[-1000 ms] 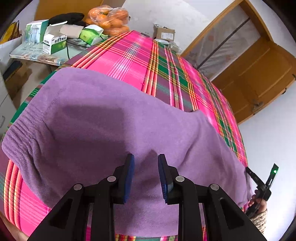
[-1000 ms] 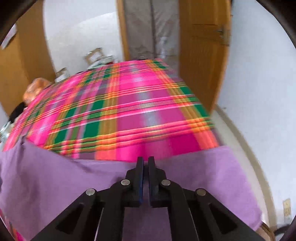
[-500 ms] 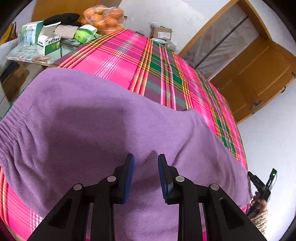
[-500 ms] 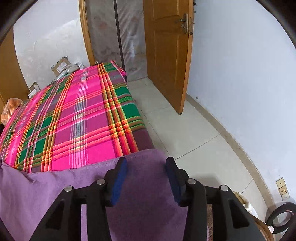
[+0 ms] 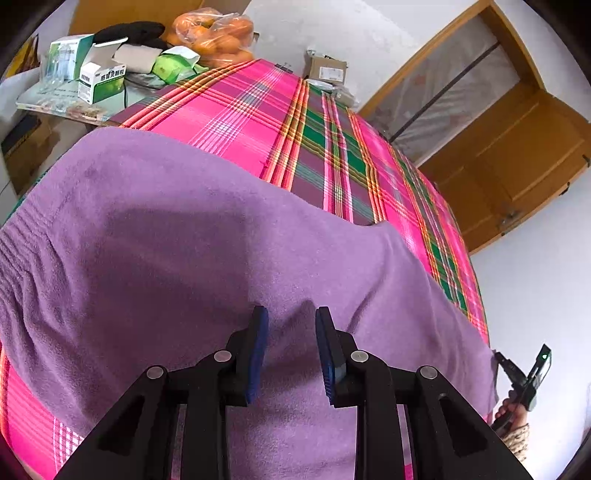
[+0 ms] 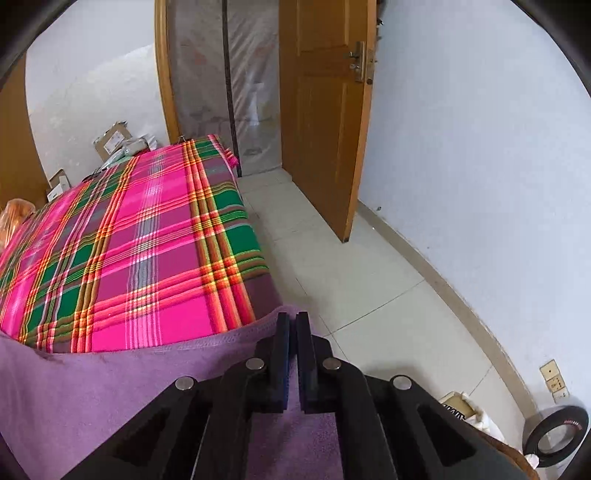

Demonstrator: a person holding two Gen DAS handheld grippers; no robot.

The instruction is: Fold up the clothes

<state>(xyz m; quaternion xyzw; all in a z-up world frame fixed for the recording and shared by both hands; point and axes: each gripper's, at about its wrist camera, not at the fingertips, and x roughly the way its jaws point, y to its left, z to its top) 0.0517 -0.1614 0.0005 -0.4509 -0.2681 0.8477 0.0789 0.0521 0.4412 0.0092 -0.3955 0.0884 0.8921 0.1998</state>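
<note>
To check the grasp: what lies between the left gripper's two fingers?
Only the purple garment, seen beneath the left gripper; its fingers stand apart, in the left wrist view.

One purple garment lies on one plaid sheet. Two grippers show: the left gripper and the right gripper. One bag of oranges, one open wooden door, one roll of tape.

Left wrist view looked close across purple garment toward cluttered side table; right wrist view faced door; both shared plaid bed.
</note>
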